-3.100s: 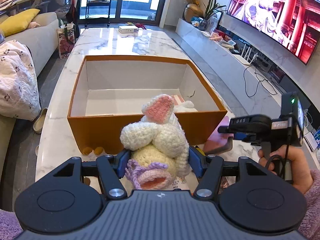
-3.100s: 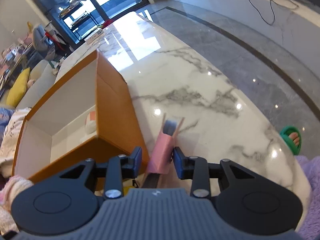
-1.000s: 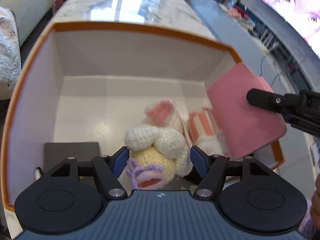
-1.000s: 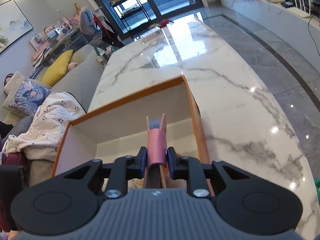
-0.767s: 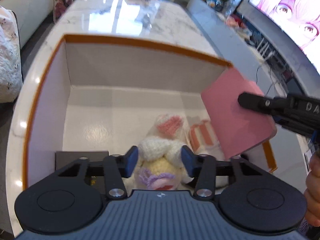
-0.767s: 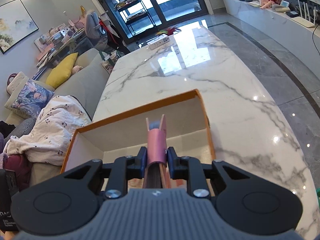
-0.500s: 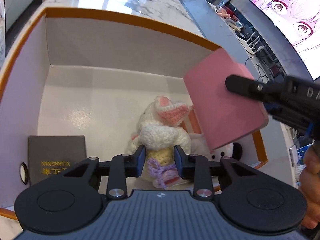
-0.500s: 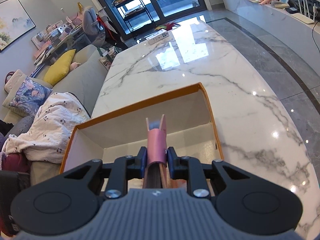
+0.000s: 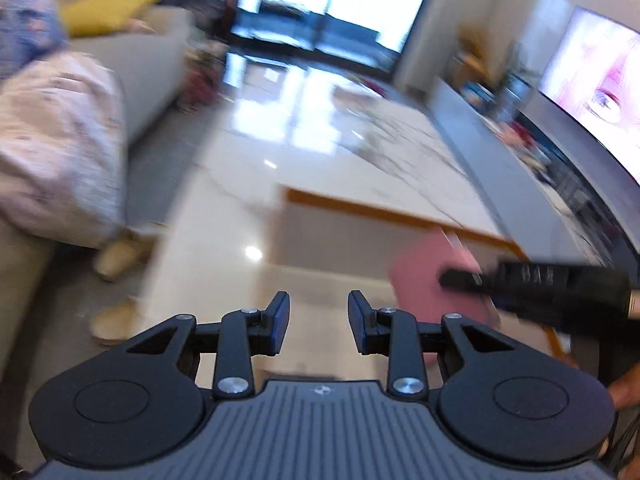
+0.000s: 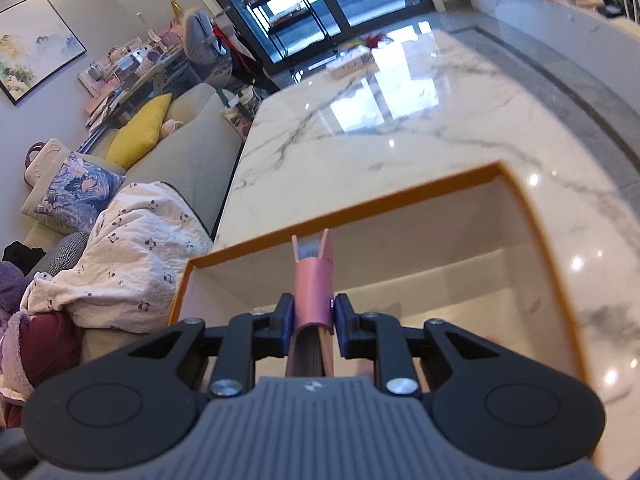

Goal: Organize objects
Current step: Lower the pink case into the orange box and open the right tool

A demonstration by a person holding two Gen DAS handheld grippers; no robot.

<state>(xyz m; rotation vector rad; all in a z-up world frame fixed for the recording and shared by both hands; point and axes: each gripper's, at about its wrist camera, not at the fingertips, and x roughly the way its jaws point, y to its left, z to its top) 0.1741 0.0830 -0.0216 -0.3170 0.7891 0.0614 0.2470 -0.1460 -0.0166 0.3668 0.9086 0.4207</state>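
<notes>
The left wrist view is blurred by motion. My left gripper [image 9: 318, 322] hangs above the near part of the orange box [image 9: 380, 208], jaws partly apart with nothing between them. The crochet rabbit toy is out of sight in both views. My right gripper [image 10: 313, 320] is shut on a pink notebook [image 10: 312, 284], held spine up over the open box [image 10: 400, 196]. In the left wrist view that notebook [image 9: 424, 280] hangs inside the box's right side, clamped by the right gripper [image 9: 460, 278].
The box stands on a white marble table [image 10: 360, 140]. A grey sofa [image 10: 192, 152] with a patterned blanket [image 10: 120, 248] and a yellow cushion [image 10: 140, 132] runs along the left. Slippers [image 9: 116, 260] lie on the floor. A television [image 9: 592, 88] is at the right.
My left gripper let go of the crochet toy inside the box, narrowed, then rose and pulled back, so the toy dropped out of view. My right gripper carried the pink notebook further over the box.
</notes>
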